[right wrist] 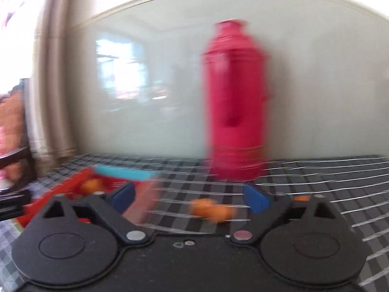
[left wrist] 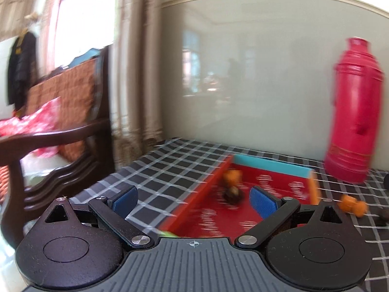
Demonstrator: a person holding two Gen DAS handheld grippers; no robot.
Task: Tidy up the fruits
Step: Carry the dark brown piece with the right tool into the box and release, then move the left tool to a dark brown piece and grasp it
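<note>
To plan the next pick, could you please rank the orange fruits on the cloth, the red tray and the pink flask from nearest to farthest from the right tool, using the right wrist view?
1. Orange fruits: on the checked cloth, just ahead between the open fingers of the right tool.
2. Red tray: farther off, to the left.
3. Pink flask: upright at the back, by the wall.

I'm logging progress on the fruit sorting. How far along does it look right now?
Partly done, it seems. An orange fruit and a dark fruit already lie in the red tray. Nothing is in hand: left gripper and right gripper are open. Orange fruits remain on the tablecloth.
</note>
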